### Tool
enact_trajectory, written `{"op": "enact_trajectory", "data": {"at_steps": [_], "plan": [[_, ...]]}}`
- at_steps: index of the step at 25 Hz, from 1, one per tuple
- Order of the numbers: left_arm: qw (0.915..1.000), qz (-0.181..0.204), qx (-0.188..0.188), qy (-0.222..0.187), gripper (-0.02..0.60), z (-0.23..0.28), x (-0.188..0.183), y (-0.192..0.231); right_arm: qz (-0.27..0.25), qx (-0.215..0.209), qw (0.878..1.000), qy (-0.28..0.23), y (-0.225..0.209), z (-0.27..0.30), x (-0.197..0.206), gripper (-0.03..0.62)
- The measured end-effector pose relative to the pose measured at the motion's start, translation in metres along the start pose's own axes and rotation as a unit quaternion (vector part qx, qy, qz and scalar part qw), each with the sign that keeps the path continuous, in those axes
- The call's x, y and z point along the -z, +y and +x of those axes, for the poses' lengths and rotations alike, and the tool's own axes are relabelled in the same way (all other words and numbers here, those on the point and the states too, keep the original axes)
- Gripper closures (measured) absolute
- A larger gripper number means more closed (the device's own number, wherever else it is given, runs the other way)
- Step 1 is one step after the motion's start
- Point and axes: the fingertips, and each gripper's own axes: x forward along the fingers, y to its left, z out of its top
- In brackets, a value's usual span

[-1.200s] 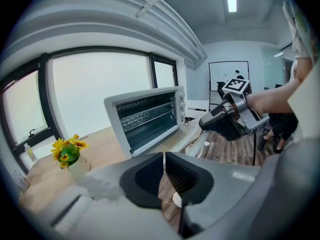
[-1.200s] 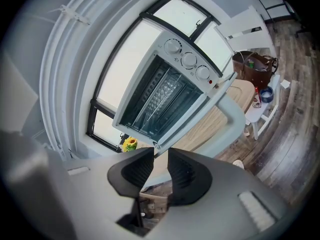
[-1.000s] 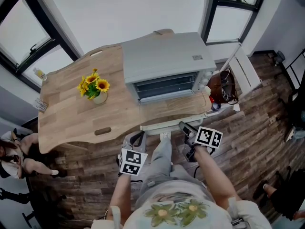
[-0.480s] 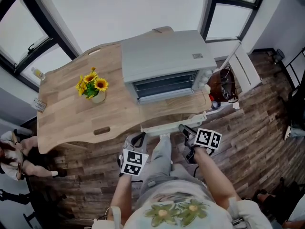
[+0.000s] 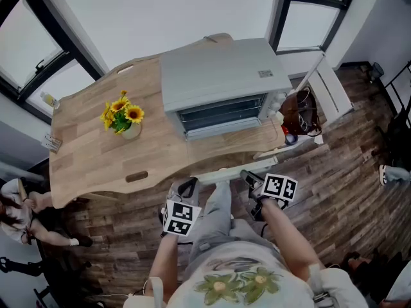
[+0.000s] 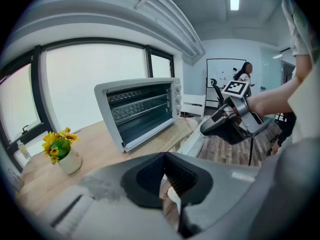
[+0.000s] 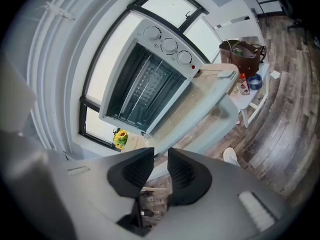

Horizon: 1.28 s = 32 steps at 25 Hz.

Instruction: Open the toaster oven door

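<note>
Toaster oven (image 5: pixel 218 76) sits at upper centre of the head view, on the far right end of the wooden table (image 5: pixel 96 153). Its door (image 5: pixel 237 147) hangs open, lying flat toward the person. Below it, off the table's edge, the right gripper (image 5: pixel 248 172) shows a narrow empty gap, while the left gripper (image 5: pixel 187 186) is fully closed on nothing. A sunflower pot (image 5: pixel 123 117) stands left of the oven.

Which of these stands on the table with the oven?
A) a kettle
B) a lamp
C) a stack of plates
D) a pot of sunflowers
D: a pot of sunflowers stands on the wooden table, to the left of the oven and apart from it.
</note>
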Motion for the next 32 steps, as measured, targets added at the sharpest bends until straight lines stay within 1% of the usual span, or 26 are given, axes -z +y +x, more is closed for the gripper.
{"op": "enact_trajectory", "data": {"at_steps": [23,32], "plan": [[0.9998,-0.001,0.009,0.019,0.578,0.010,0.006,-0.001,0.034,0.035,0.998,0.031,-0.036,0.013,0.018,0.510],[0.9996,-0.004,0.011,0.025,0.578,0.012,0.011,0.005,0.056,0.052,0.996,0.039,-0.051,0.021,0.026,0.510]]}}
